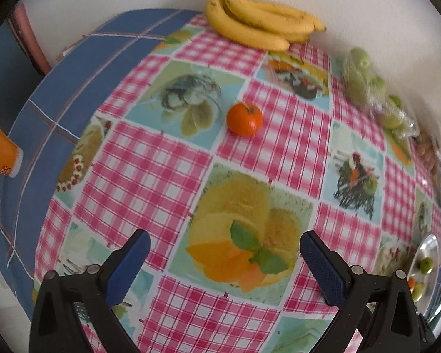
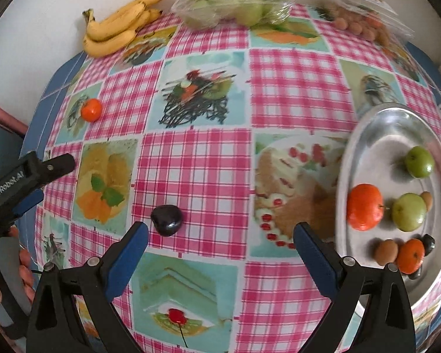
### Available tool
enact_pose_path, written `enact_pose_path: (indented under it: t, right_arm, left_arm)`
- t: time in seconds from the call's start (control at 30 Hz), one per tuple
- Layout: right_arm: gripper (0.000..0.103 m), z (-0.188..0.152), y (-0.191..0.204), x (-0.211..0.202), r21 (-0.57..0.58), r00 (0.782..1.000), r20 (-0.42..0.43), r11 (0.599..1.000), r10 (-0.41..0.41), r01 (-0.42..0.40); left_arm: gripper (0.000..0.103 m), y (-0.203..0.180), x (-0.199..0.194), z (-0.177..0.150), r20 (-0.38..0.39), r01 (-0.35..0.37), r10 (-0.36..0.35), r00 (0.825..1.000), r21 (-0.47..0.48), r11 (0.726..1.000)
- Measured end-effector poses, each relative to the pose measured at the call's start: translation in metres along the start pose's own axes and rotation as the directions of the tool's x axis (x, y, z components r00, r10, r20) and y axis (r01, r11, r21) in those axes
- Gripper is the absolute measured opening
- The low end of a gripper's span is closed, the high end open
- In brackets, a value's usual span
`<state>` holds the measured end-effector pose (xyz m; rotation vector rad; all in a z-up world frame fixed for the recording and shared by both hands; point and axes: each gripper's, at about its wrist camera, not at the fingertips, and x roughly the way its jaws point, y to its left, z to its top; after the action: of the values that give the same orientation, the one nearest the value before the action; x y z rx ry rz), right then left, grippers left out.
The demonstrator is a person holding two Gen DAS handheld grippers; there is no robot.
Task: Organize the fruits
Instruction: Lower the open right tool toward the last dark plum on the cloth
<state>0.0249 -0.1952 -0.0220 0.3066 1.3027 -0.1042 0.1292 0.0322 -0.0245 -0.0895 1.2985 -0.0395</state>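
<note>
A loose tangerine lies on the checked tablecloth well ahead of my left gripper, which is open and empty. The same tangerine shows far left in the right wrist view. A dark plum rests just beyond the left finger of my right gripper, also open and empty. A silver plate on the right holds two tangerines, green apples and small brown and dark fruits. The left gripper appears at the left edge, held by a hand.
A banana bunch lies at the table's far edge by the wall. Beside it sit a clear bag of green apples and a bag of small brown fruits. An orange container stands off the left edge.
</note>
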Motion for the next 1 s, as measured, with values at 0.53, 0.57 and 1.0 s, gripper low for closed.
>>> enact_pose_path:
  t: [0.53,0.57,1.0]
  right_arm:
    - [0.099,0.002,0.039,0.037,-0.045,0.998,-0.053,0.999,-0.03,0.027]
    - [0.099,0.002,0.042,0.039,-0.046,0.998,-0.054,0.999,-0.031,0.028]
    - [0.099,0.006,0.06,0.056,-0.055,0.998,-0.036,0.997,-0.047,0.045]
  left_arm:
    - [0.103,-0.004,0.032,-0.011,-0.07,-0.084,0.089,0.994,0.075,0.994]
    - [0.103,-0.004,0.033,-0.01,-0.071,-0.088,0.093,0.993,0.078,0.993]
    - [0.103,0.0,0.035,-0.005,-0.06,-0.087,0.092,0.994,0.074,0.993]
